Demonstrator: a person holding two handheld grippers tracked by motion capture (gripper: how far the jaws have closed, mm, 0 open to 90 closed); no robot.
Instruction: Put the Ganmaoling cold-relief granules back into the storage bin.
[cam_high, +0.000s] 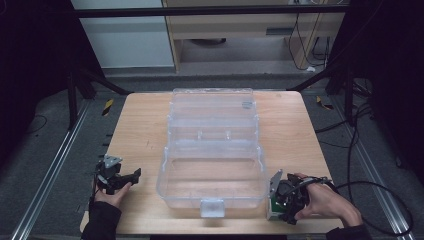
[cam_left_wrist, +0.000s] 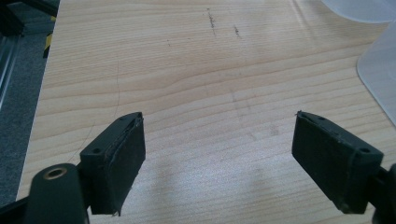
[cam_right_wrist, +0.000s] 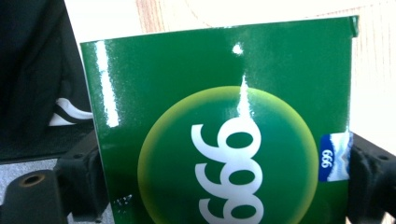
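A clear plastic box (cam_high: 176, 187) with its lid thrown back stands open in the middle of the wooden table (cam_high: 142, 130); nothing shows inside it. My right gripper (cam_high: 280, 210) is at the table's front right, just beside the box's right front corner, shut on a glossy green carton (cam_right_wrist: 224, 130) printed with white "999" numerals, which the jaws press from both sides. The carton (cam_high: 273, 206) shows as a small green and white patch under the grey plate. My left gripper (cam_high: 131, 178) rests low over the table at front left, open, with bare wood (cam_left_wrist: 215, 140) between its pads (cam_left_wrist: 123, 163).
The box's lid (cam_high: 212, 107) lies flat toward the far edge, and a latch tab (cam_high: 212, 207) hangs at its near front. Black frame bars and cables (cam_high: 360, 150) surround the table. A curved edge of the clear box (cam_left_wrist: 378, 74) sits at the right in the left gripper view.
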